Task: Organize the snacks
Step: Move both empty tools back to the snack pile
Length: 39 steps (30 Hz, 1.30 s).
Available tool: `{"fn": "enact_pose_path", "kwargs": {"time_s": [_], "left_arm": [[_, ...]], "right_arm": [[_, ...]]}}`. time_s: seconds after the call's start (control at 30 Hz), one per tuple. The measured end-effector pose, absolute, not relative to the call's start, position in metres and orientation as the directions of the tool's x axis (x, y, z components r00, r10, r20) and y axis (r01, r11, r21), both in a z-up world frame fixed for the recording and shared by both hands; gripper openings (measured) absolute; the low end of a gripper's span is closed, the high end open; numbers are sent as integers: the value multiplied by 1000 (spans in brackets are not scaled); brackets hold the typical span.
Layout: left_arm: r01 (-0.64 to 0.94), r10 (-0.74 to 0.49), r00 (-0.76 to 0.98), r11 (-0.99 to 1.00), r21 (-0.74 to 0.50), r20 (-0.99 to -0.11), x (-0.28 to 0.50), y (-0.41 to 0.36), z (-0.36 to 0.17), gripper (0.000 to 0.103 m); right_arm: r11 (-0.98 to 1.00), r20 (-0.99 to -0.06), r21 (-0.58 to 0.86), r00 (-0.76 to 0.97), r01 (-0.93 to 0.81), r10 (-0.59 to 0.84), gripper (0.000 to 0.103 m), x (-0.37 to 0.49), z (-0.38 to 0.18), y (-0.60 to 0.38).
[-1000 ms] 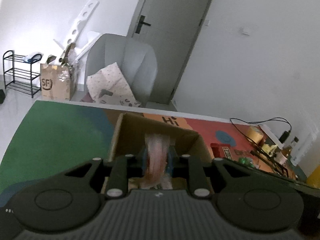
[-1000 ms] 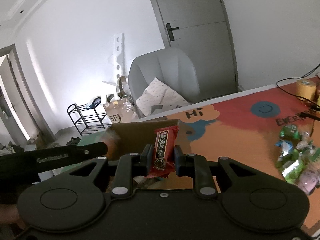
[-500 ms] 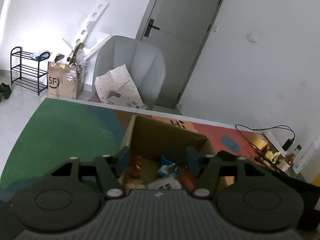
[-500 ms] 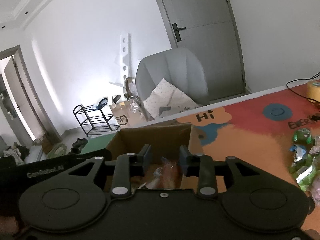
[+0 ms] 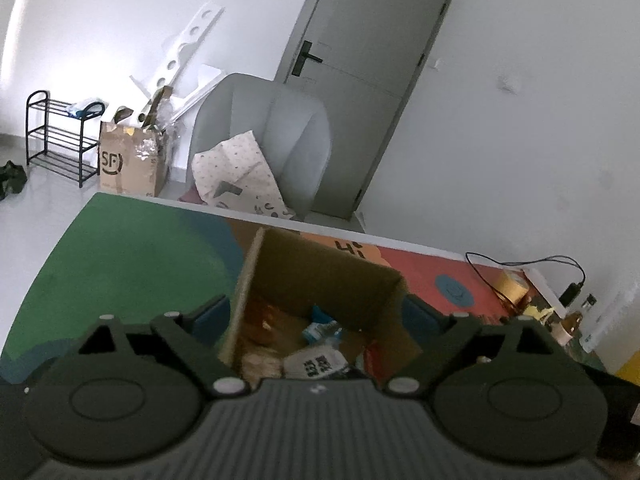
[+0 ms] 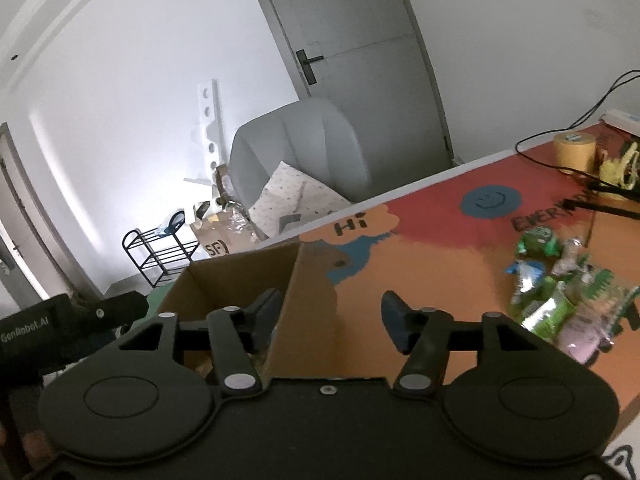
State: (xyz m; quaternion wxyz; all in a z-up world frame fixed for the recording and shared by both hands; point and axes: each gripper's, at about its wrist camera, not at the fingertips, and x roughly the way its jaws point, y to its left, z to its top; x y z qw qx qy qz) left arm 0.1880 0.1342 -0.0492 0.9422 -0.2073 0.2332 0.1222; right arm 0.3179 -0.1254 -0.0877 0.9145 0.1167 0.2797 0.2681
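Note:
An open cardboard box (image 5: pixel 320 276) stands on the table with several snack packets (image 5: pixel 316 360) lying inside it. My left gripper (image 5: pixel 320 316) is open and empty, hovering above the box with a finger either side. In the right wrist view the box (image 6: pixel 308 312) sits low at centre. My right gripper (image 6: pixel 332 316) is open and empty over the box's right wall. A pile of loose snack packets (image 6: pixel 560 296) lies on the colourful mat (image 6: pixel 432 264) to the right of it. The other gripper's body (image 6: pixel 68 324) shows at the left edge.
A yellow tape roll (image 6: pixel 574 151) and black cables (image 6: pixel 600 188) lie at the table's far right. A grey armchair (image 5: pixel 264 140) stands behind the table. A brown paper bag (image 5: pixel 130 164) and a black rack (image 5: pixel 60 136) stand on the floor.
Both grippers opened and let their snacks fall into the box: the left dropped a pink packet, the right a red one. The right gripper has shifted right, towards the box's right wall.

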Motion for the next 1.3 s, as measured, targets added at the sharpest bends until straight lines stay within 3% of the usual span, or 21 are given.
{"fn": "enact_pose_path", "kwargs": {"time_s": [0.63,1.3], "left_arm": [[-265,93,862,921,-287,-499,193,72,-46,98],[-167,3,862,946,-278,-507,218,6,-49,99]], "right_arm": [[847,-438,374,733,-378,521,81,304,-91,-181],[872,-439,386,772,-301,460,87,305,-94,-246]]}}
